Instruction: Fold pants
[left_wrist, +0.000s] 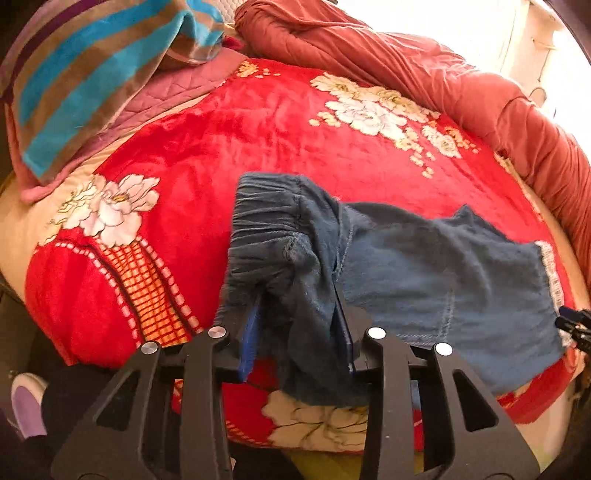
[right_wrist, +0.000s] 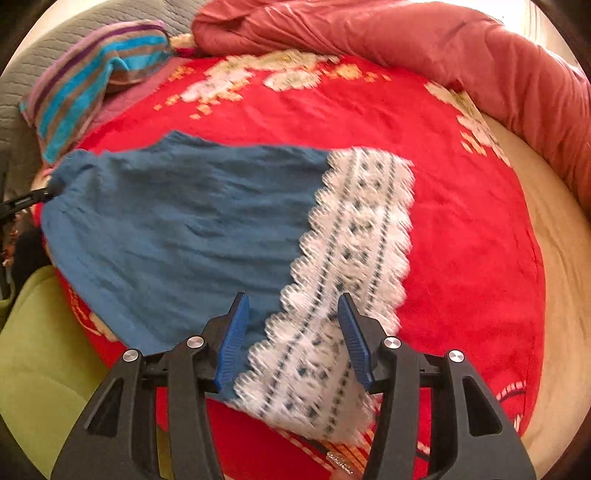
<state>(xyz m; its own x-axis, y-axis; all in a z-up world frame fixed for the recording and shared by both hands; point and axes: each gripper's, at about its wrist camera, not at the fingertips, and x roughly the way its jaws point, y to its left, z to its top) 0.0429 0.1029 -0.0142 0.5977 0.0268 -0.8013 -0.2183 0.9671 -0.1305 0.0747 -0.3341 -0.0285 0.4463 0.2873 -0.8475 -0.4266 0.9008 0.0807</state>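
Blue pants (left_wrist: 443, 273) with an elastic waistband (left_wrist: 266, 218) and white lace cuffs (right_wrist: 354, 236) lie on a red flowered blanket (left_wrist: 236, 147). In the left wrist view my left gripper (left_wrist: 299, 332) has waistband cloth bunched between its blue pads (left_wrist: 248, 332); the jaws stand apart around the fold. In the right wrist view my right gripper (right_wrist: 293, 332) is open, its pads (right_wrist: 232, 343) on either side of the lace cuff end, just above it. The right gripper's tip shows at the left view's right edge (left_wrist: 574, 325).
A striped blue and brown towel (left_wrist: 85, 74) lies at the back left. A rolled rust-red quilt (left_wrist: 443, 74) runs along the back and right side. The bed edge and a green cover (right_wrist: 40, 350) are at the near left.
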